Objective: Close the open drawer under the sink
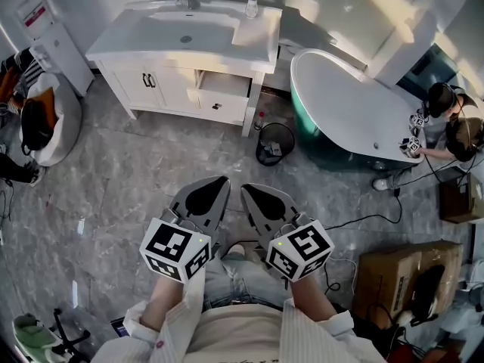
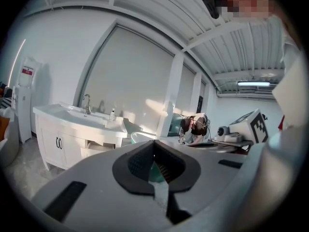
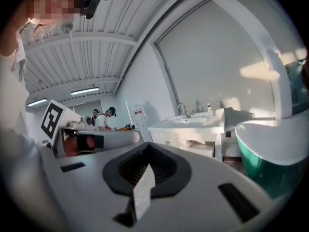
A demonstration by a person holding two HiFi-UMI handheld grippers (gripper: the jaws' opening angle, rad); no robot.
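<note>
Left claw (image 1: 219, 184), right claw (image 1: 248, 191) shut; drawer (image 1: 224, 97) open under sink (image 1: 181, 29).

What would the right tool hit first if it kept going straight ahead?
Likely the white sink vanity, left of its open drawer; nothing nearer shows, though depth is unclear.
</note>
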